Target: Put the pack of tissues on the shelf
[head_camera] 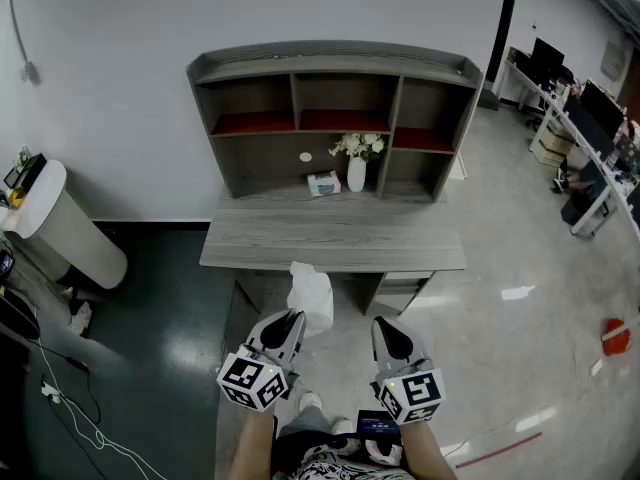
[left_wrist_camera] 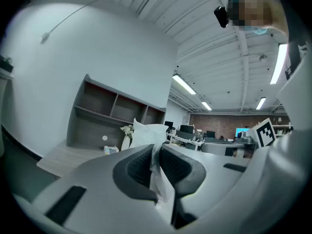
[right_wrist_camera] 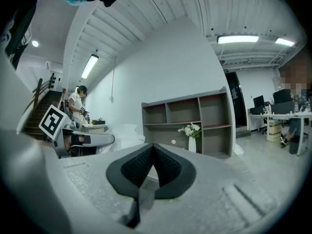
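Observation:
The pack of tissues (head_camera: pixel 311 293) is a soft white plastic pack, held up in front of the desk's near edge by my left gripper (head_camera: pixel 291 322), which is shut on its lower end. In the left gripper view the white wrap (left_wrist_camera: pixel 146 133) runs up between the dark pads (left_wrist_camera: pixel 138 165). My right gripper (head_camera: pixel 386 334) hangs beside it, shut and empty; its jaws (right_wrist_camera: pixel 153 149) meet with nothing between them. The grey shelf unit (head_camera: pixel 330 58) stands at the back of the desk (head_camera: pixel 330 243), a good way ahead of both grippers, and shows also as the shelf unit (right_wrist_camera: pixel 187 112).
On the shelf's bottom level stand a white vase of flowers (head_camera: pixel 357 164) and a small tissue box (head_camera: pixel 323 183). A white rounded bin (head_camera: pixel 58 226) and cables (head_camera: pixel 70 408) lie to the left. Office desks (head_camera: pixel 585 138) and a red object (head_camera: pixel 615 336) are to the right.

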{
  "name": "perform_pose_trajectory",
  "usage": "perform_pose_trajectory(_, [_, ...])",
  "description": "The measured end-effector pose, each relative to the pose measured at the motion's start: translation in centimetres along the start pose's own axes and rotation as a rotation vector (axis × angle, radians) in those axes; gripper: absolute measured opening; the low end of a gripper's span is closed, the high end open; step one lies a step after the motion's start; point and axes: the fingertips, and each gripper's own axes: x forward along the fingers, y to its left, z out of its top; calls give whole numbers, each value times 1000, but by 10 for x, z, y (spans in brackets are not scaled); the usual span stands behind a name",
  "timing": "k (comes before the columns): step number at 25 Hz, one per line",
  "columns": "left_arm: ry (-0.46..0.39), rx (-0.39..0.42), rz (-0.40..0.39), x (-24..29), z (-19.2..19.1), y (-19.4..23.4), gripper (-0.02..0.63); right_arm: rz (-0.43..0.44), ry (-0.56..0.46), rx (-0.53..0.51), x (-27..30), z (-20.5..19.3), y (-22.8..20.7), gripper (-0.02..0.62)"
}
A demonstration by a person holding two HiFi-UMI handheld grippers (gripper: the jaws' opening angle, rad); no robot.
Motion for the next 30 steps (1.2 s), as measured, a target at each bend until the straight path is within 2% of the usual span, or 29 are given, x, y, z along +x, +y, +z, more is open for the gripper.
perform_pose_trajectory(7, [2, 37, -8, -7, 11, -30, 28, 18, -25, -11, -21, 11, 1, 2])
perform_pose_trajectory(11, [35, 79, 14, -6, 5, -34, 28, 7, -27, 6, -26, 9, -4, 2])
perform_pose_trajectory(18, [23, 103, 25, -4, 13, -34, 26, -18, -70, 14, -26, 19, -15, 2])
perform_pose_trajectory(24, [3, 106, 37, 19, 25, -10, 26, -11, -75, 33, 8, 18, -30, 2])
perform_pose_trajectory(30, [-52, 105, 19, 84, 50, 34, 21, -31, -53, 29, 78, 17, -68, 2])
